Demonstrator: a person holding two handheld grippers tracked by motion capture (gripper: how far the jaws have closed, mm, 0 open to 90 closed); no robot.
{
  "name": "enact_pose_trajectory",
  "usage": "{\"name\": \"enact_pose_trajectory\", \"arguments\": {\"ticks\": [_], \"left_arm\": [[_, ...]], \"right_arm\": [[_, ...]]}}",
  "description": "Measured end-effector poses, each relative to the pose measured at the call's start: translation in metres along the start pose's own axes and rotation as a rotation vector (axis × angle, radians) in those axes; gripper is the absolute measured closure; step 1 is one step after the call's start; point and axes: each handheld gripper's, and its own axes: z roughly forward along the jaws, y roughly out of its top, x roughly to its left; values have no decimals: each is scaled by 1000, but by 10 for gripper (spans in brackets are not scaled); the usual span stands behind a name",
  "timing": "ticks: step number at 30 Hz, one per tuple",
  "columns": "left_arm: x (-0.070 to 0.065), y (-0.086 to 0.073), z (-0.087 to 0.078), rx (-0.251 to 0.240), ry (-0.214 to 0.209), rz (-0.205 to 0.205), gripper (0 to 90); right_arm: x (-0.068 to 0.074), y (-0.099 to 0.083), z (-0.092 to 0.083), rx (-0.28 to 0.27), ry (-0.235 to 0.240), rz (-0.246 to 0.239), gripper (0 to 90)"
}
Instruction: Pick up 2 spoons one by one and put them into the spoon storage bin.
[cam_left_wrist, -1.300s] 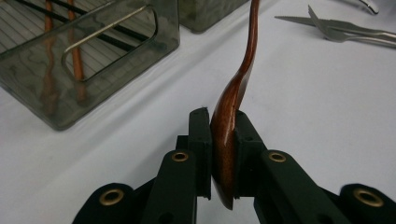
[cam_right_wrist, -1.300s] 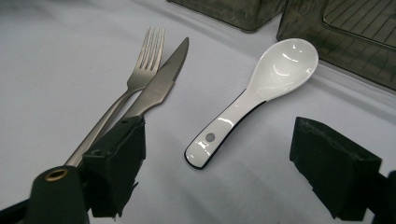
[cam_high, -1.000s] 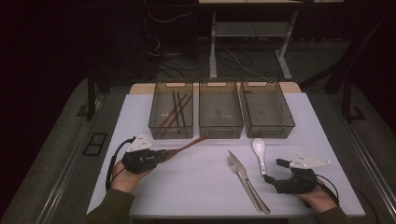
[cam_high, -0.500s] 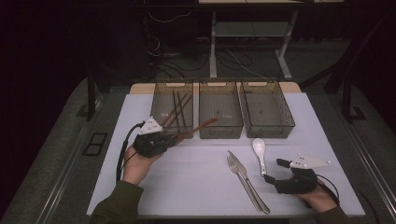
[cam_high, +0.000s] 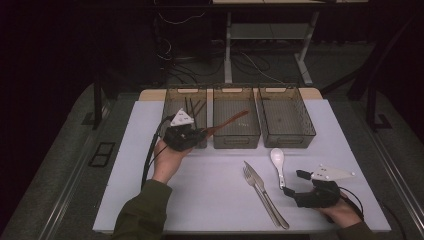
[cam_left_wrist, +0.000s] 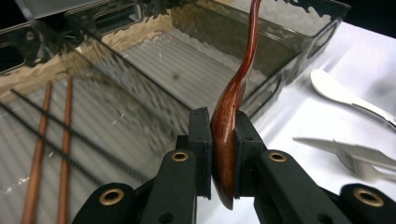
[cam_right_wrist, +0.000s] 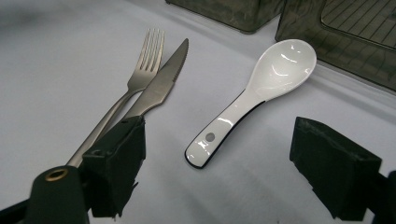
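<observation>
My left gripper (cam_high: 201, 133) is shut on the bowl end of a brown wooden spoon (cam_high: 228, 121). It hovers at the front of the left tray (cam_high: 172, 92), and the spoon's handle reaches out over the middle tray (cam_high: 235, 145). In the left gripper view the pads (cam_left_wrist: 201, 140) press both sides of the wooden spoon (cam_left_wrist: 236, 88). My right gripper (cam_high: 295, 183) rests open near the table's front right. The handle end of a white ceramic spoon (cam_right_wrist: 280, 65) lies between its wide jaws, untouched. A fork (cam_right_wrist: 144, 60) and a knife (cam_right_wrist: 163, 79) lie beside it.
Three clear trays stand in a row at the back; the left one holds brown and black chopsticks (cam_left_wrist: 65, 140), and the right tray (cam_high: 287, 137) looks bare. The fork (cam_high: 250, 175) and knife (cam_high: 267, 197) lie crossed left of the white spoon (cam_high: 277, 160).
My left gripper has carried the wooden spoon away from the person and a little upward, from the open table to the front of the trays. The right gripper has stayed put.
</observation>
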Motion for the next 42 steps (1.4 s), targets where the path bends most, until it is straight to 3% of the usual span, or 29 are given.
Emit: {"name": "enact_pose_trajectory", "arguments": {"ticks": [10,15,16,22,31,34,37,42], "left_arm": [[0,19,43,18,9,9,802],[4,23,57,20,11,-19,802],[5,23,58,35,10,-4,801],[5,25,72,60,20,-17,801],[5,23,80,92,18,-11,789],[4,22,81,93,28,-4,694],[3,24,79,80,25,2,650],[0,26,73,39,-1,-31,591]], "right_arm": [[-1,0,-1,1,-5,9,179],[-1,-1,-1,-2,-3,2,179],[-1,-1,-1,-2,-2,1,179],[-1,-1,-1,-4,0,4,179],[-1,-1,-2,-6,0,5,179],[-1,-1,-2,-7,-1,5,179],[-1,-1,-2,-7,-1,5,179],[-1,-1,-2,-7,-1,5,179]]}}
